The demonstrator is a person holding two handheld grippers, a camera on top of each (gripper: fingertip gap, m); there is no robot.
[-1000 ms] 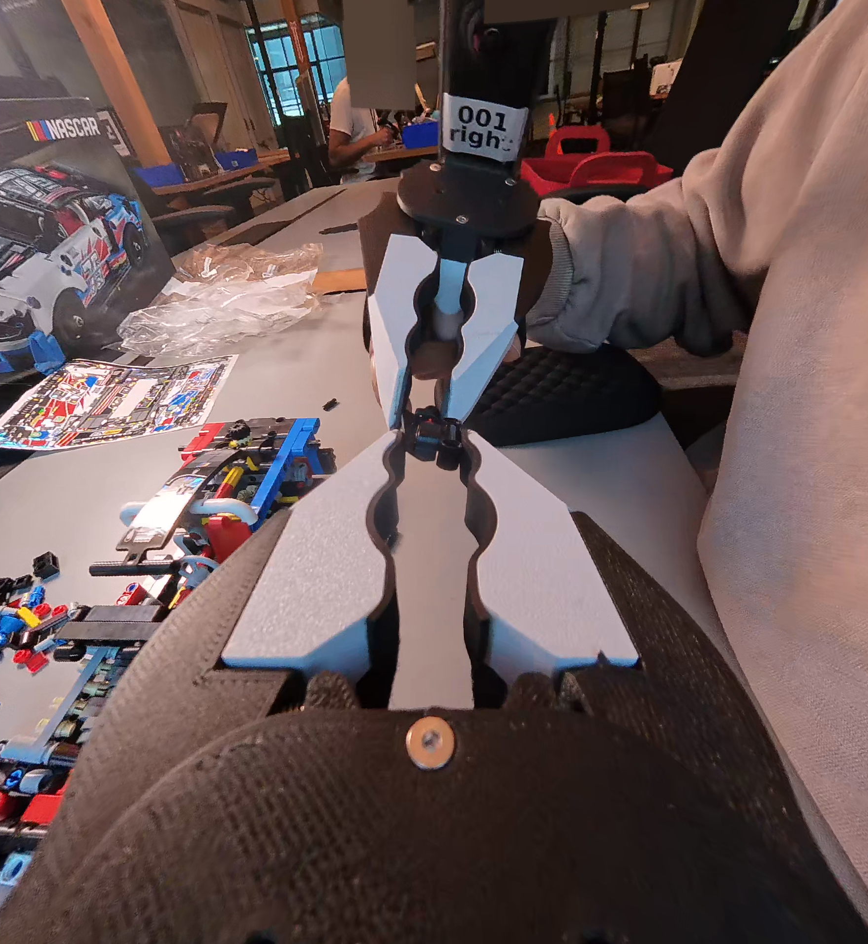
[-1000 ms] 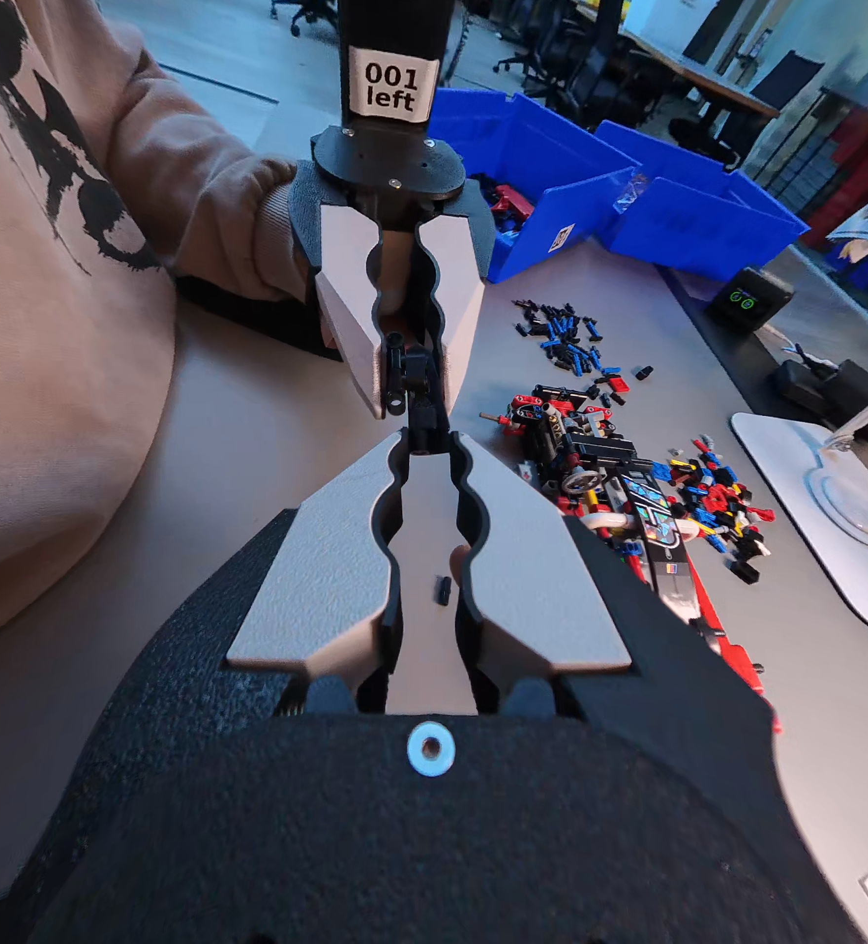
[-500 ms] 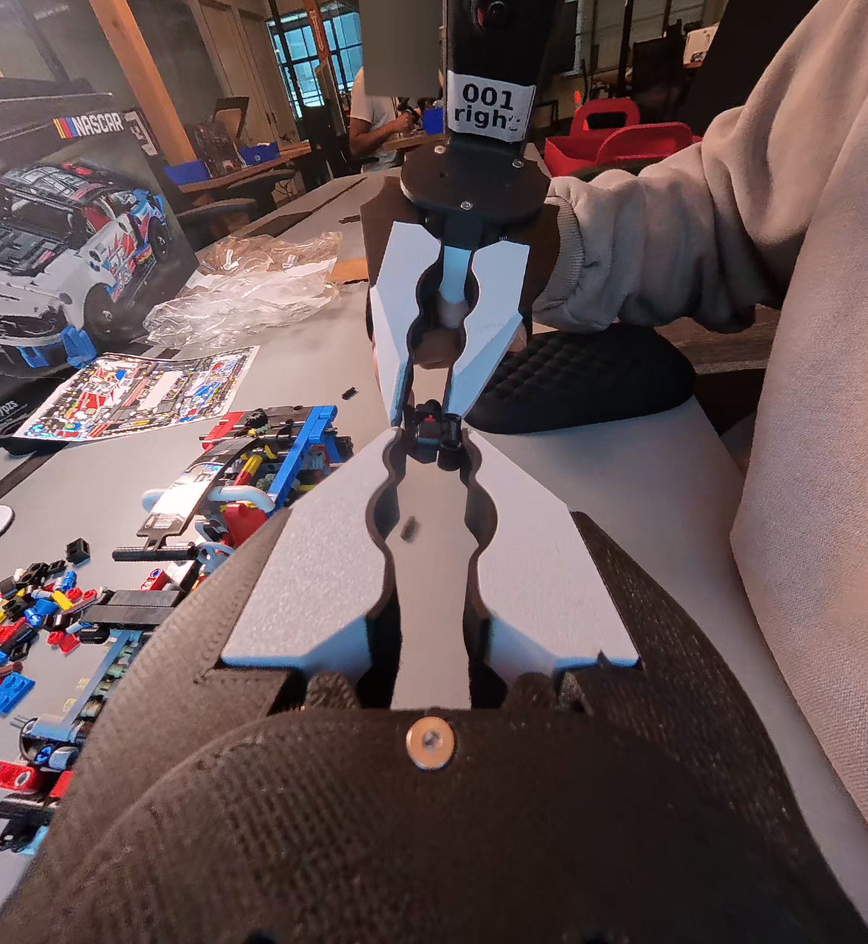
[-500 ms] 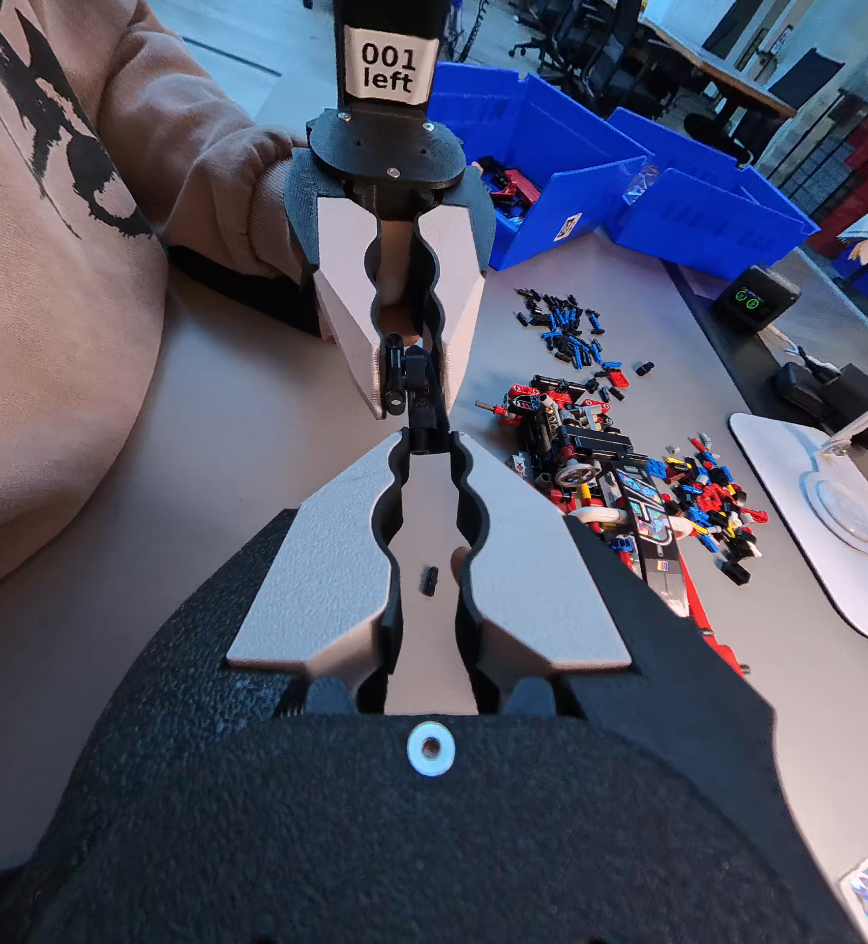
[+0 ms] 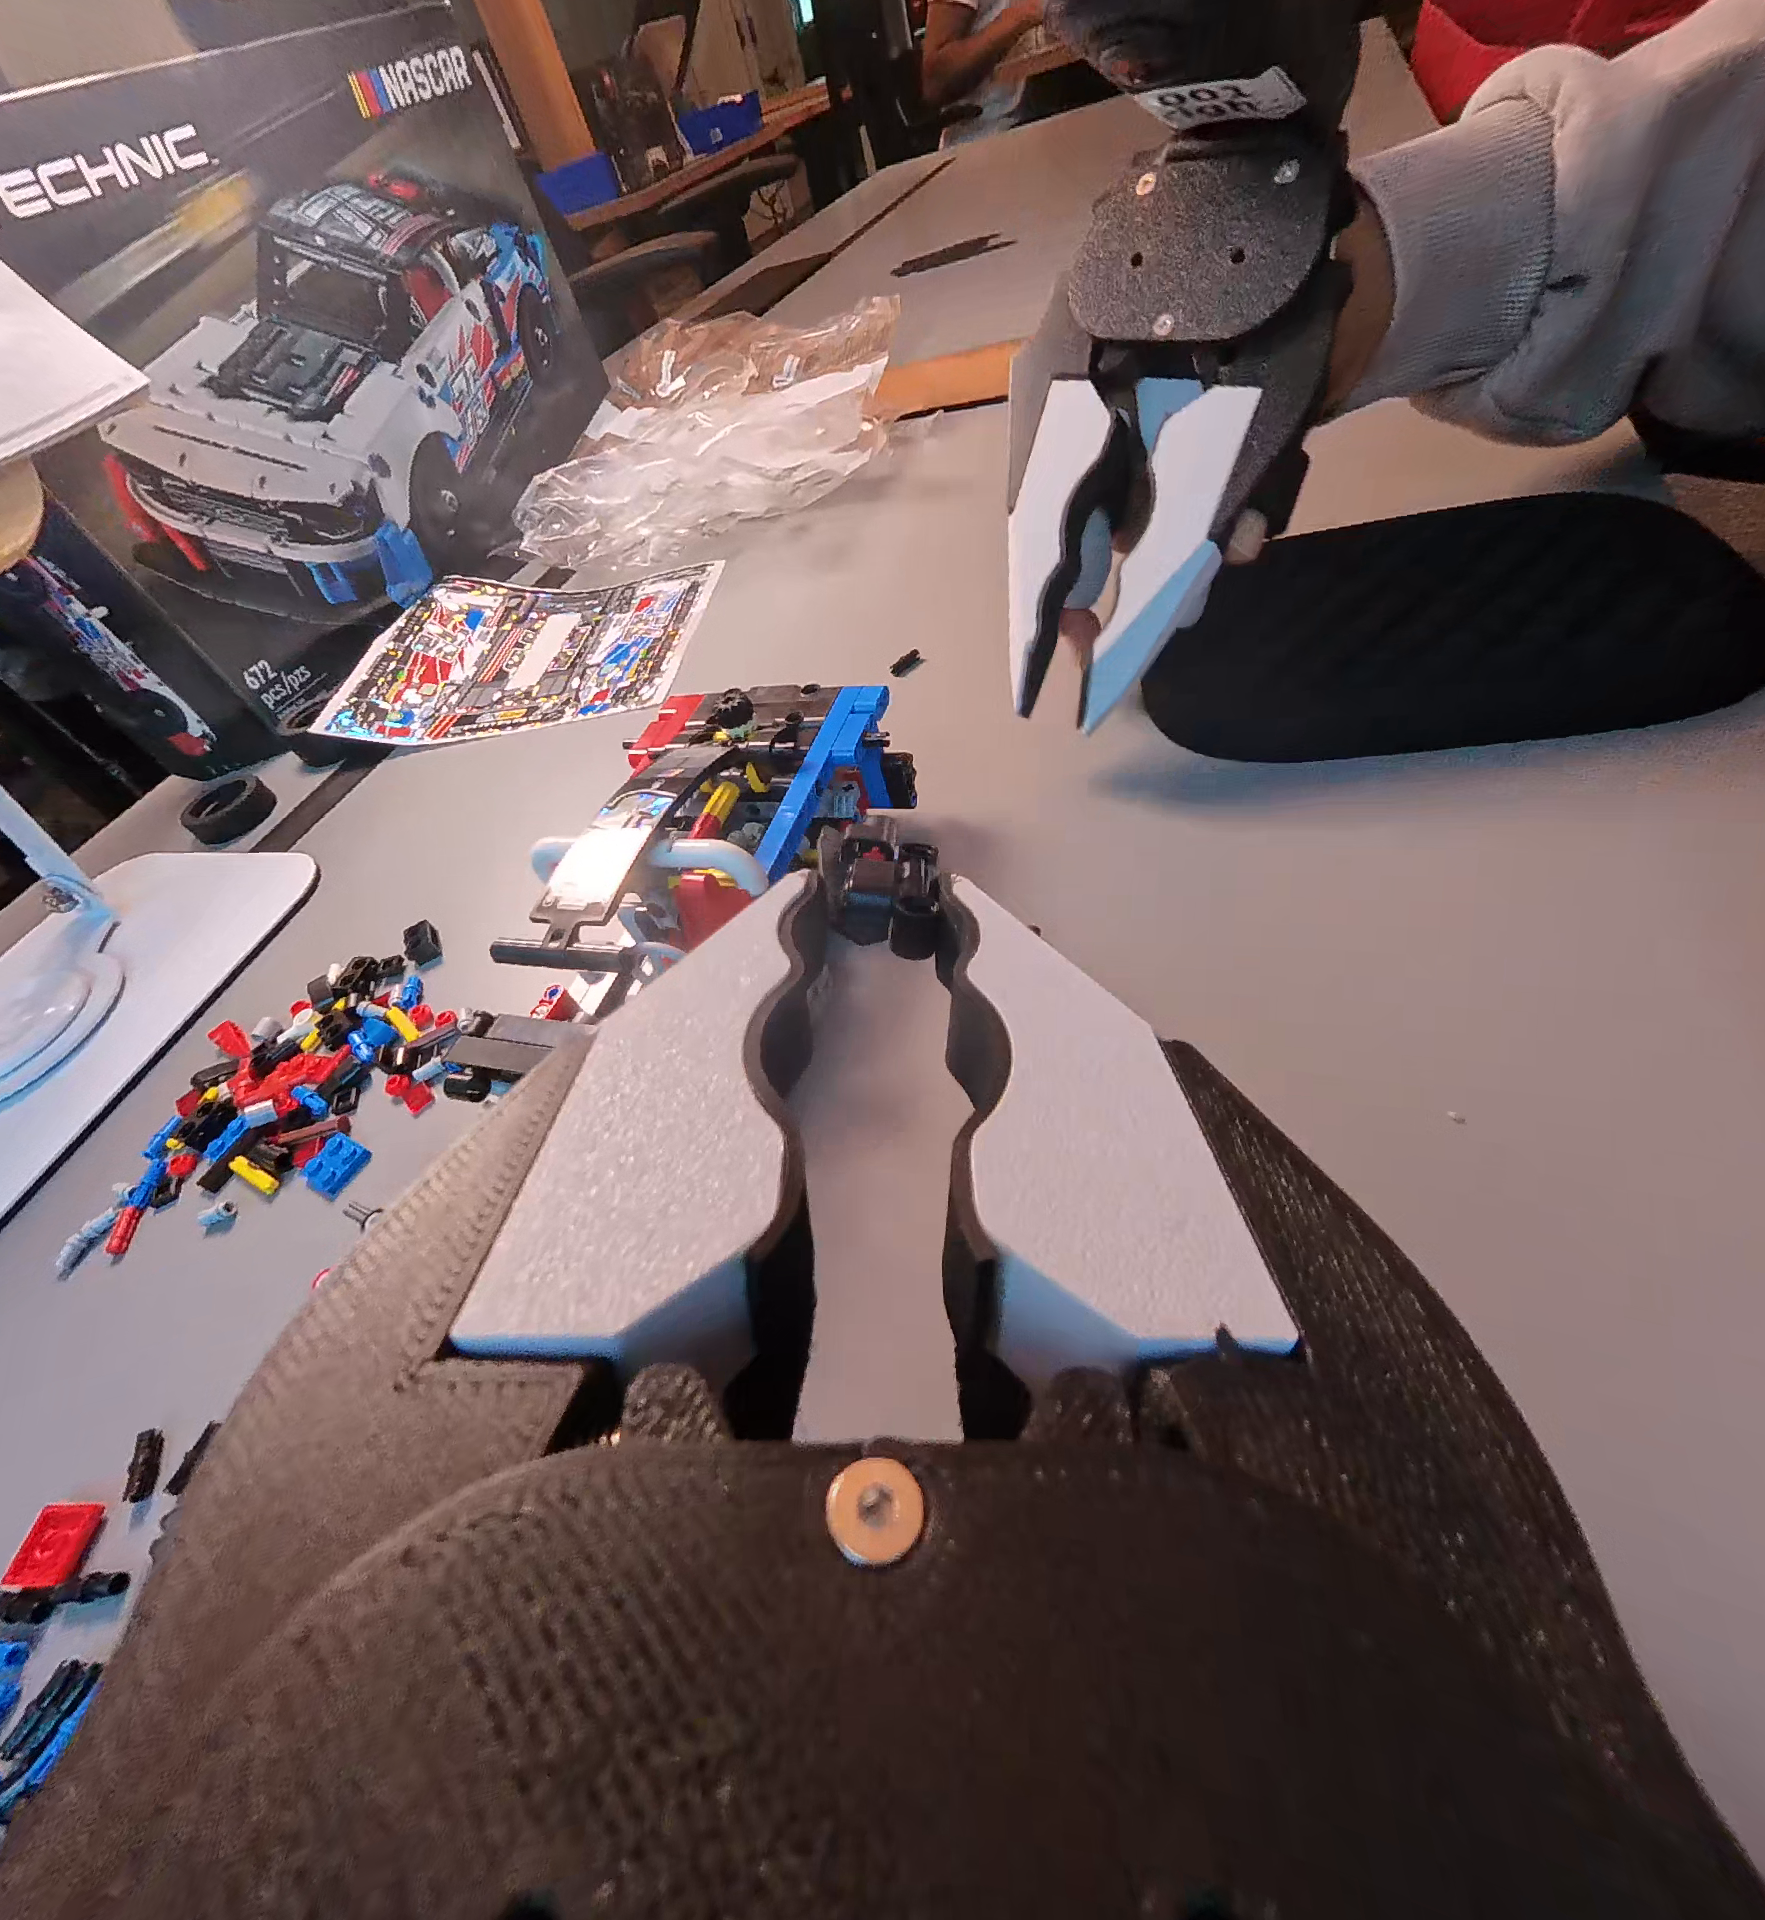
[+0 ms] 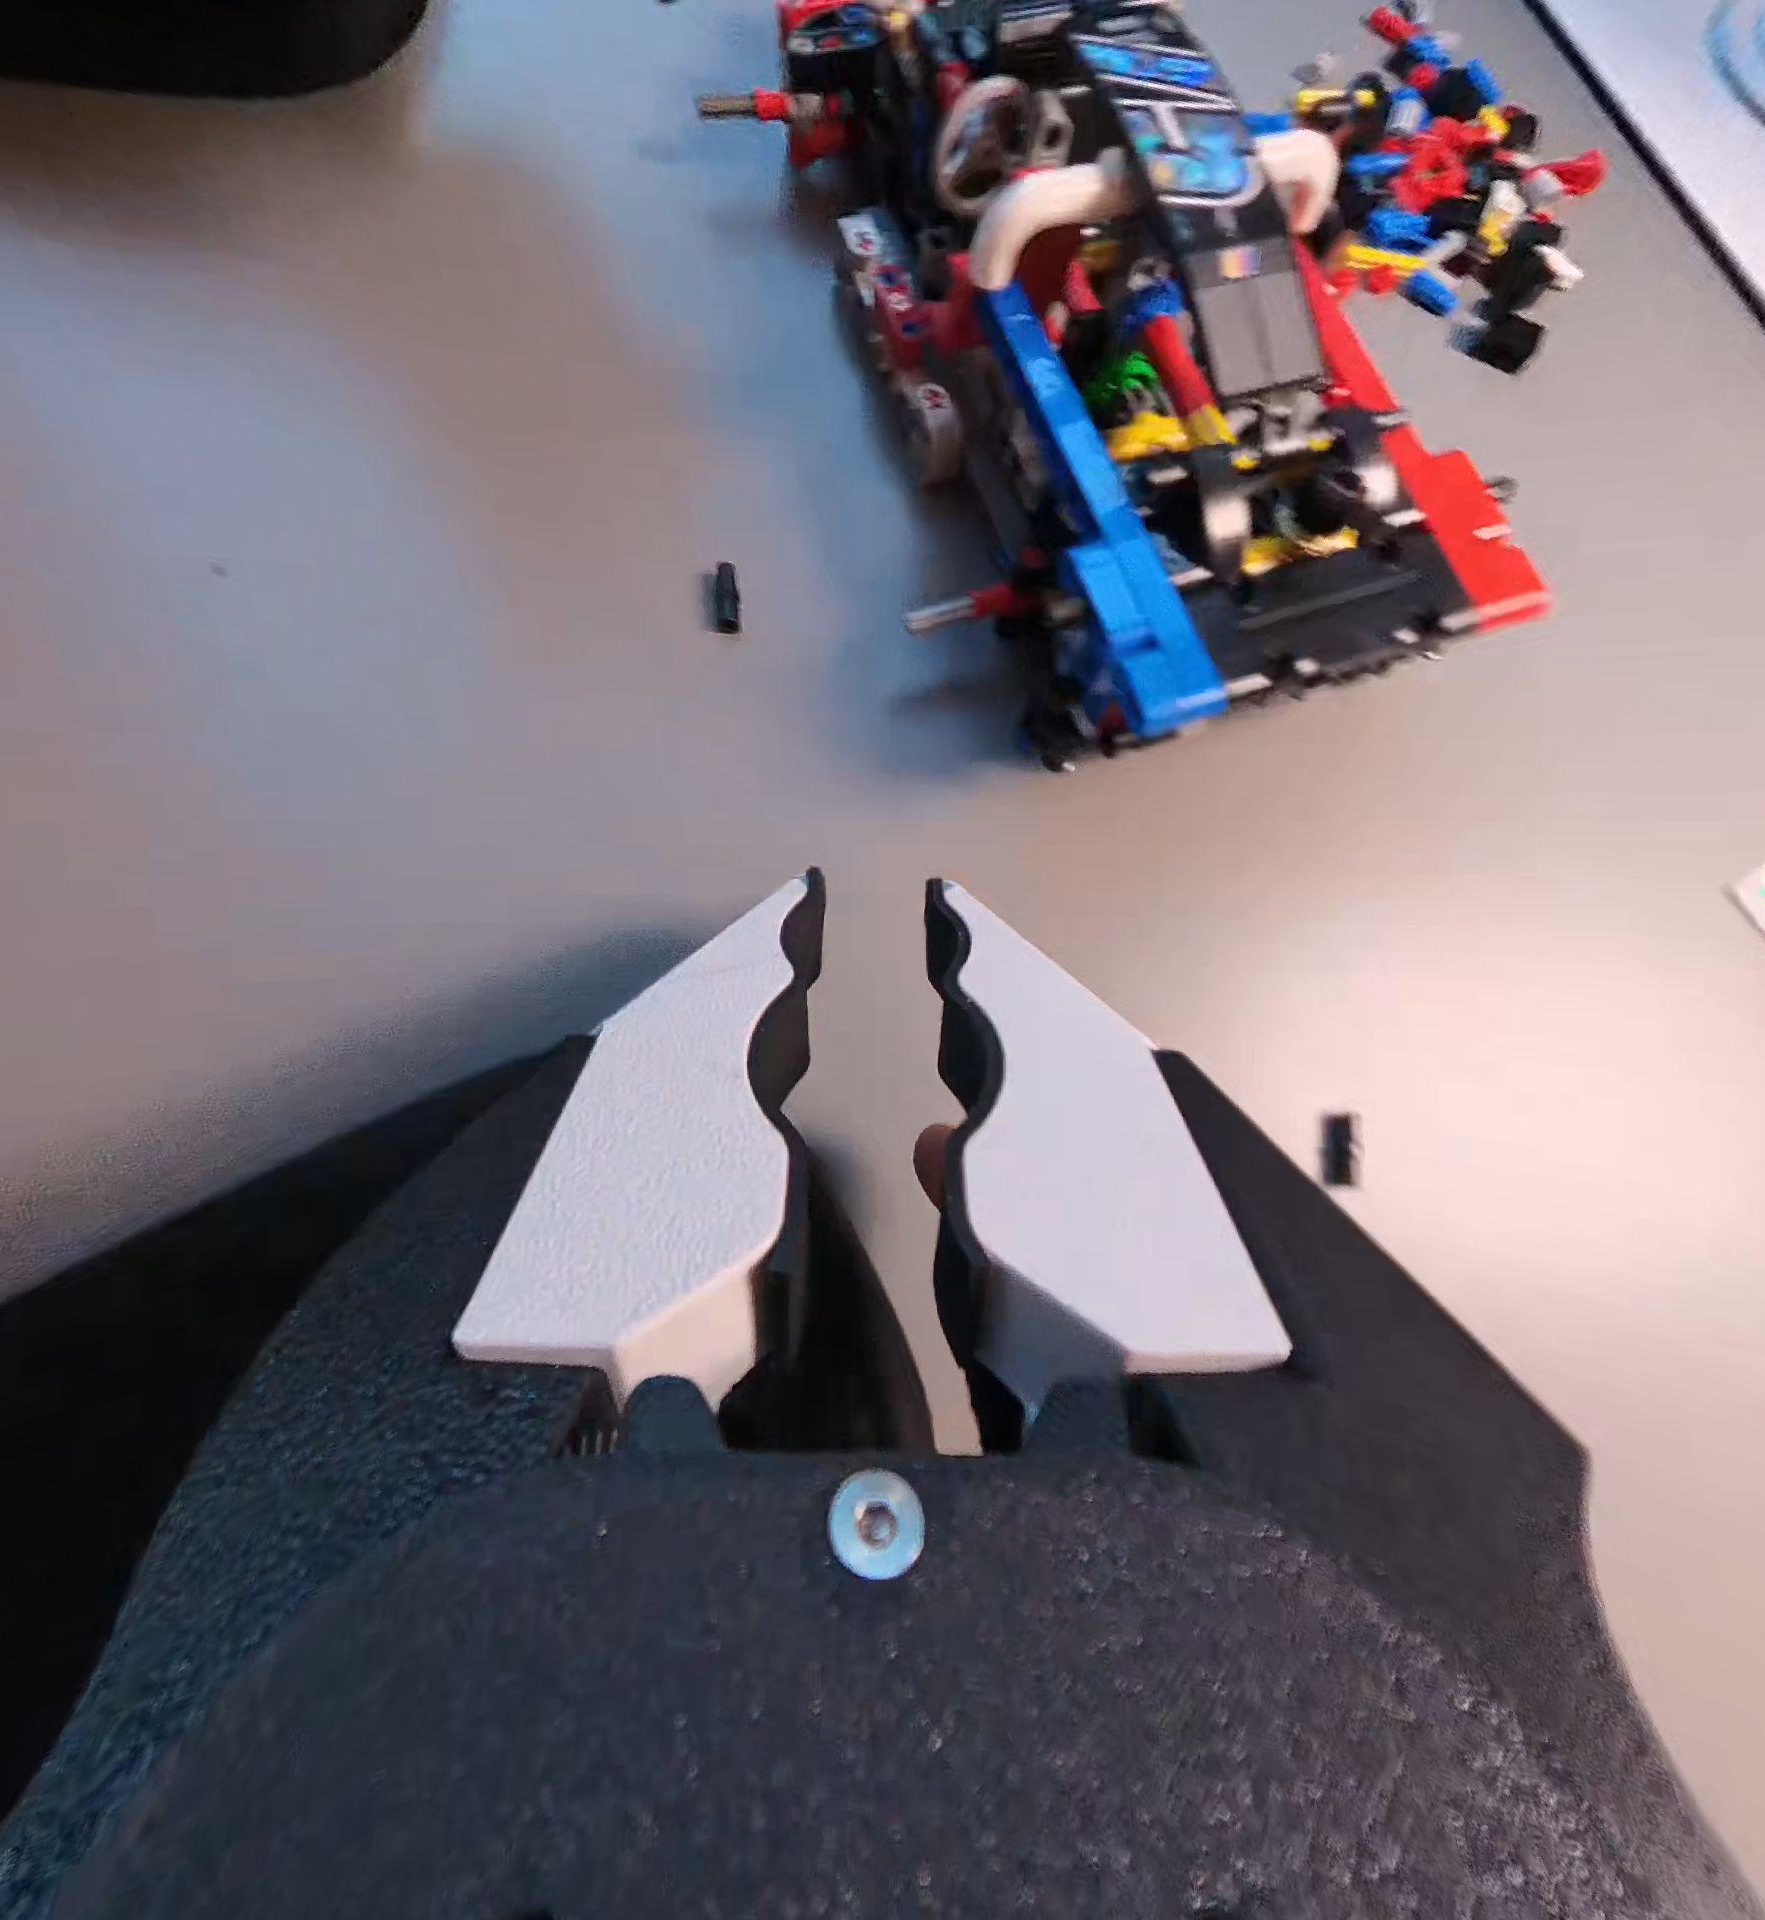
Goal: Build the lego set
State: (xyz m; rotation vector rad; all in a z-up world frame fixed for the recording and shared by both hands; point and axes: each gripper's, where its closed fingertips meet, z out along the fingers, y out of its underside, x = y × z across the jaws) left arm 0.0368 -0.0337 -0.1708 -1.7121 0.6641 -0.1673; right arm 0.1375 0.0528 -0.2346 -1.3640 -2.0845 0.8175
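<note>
Left gripper clamped on a small black subassembly, light and rigid (pins could pop under a twist). Just beyond on the bench, the chassis: stiff, knobbly, best gripped by its blue side beam. Farther off, right gripper slightly parted, holding nothing.

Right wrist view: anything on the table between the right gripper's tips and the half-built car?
No, in the right wrist view the grey table between the right gripper and the half-built car is bare. One small black pin lies off to the left.
</note>
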